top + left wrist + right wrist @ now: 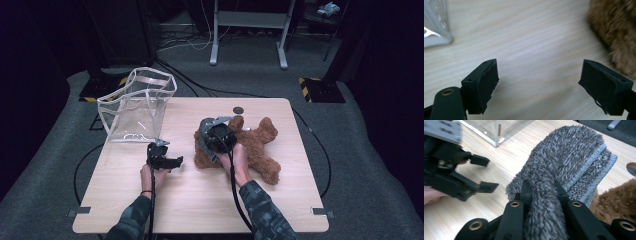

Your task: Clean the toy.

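Here, a light wooden table [200,200] is seen from the high view, set on grey carpet. At its far left corner a clear plastic bag [137,102] with pale trim is stood upright, its mouth open; its bottom corner is also seen at the upper left of the left gripper view. To the right of the middle a brown teddy bear [257,147] is laid flat on the tabletop, limbs spread. A grey fuzzy cloth [564,160] with a stitched grey edge is draped over the bear's left side and onto the wood beside it. A fold of this cloth is pinched tightly between the jaws of the right gripper [544,192], which is held over the bear in the high view. The left gripper [172,161] is held low over bare wood between the bag and the bear, apart from both. Its jaws are spread wide, with nothing between them but tabletop, and its dark pads [486,85] are frayed at the edges. A small dark round disc [238,110] is seen on the table near the far edge, just beyond the bear.
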`<state>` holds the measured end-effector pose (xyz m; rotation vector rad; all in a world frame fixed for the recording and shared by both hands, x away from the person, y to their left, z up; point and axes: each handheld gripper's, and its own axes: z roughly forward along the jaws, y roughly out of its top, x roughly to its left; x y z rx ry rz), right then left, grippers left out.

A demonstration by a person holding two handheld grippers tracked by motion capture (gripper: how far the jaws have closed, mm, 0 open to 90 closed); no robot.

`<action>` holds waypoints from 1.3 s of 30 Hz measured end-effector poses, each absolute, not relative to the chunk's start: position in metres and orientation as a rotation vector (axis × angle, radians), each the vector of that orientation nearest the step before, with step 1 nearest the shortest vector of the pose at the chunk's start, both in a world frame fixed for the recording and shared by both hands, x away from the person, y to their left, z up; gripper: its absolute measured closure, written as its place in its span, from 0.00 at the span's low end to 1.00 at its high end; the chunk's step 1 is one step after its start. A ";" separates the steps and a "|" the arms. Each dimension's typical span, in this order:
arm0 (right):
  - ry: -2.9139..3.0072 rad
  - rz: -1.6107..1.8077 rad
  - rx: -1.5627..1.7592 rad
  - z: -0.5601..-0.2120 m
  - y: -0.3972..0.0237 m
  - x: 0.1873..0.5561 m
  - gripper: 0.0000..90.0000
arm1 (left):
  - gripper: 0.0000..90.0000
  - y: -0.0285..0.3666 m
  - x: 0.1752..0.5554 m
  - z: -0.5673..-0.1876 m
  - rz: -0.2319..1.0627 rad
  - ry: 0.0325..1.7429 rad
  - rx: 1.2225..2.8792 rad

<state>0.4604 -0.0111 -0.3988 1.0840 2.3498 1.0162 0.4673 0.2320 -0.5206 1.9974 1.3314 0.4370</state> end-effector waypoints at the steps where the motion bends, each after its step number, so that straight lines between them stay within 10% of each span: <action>1: 2.354 1.013 1.085 -0.400 -0.010 0.460 0.85 | 0.16 0.233 0.467 -0.521 0.459 1.330 1.998; 24: 2.590 0.954 1.088 -0.480 0.004 0.431 0.85 | 0.17 0.233 0.460 -0.529 0.589 1.294 1.997; 39: 2.316 1.059 1.103 -0.381 -0.013 0.473 0.84 | 0.17 0.231 0.459 -0.528 0.593 1.282 2.011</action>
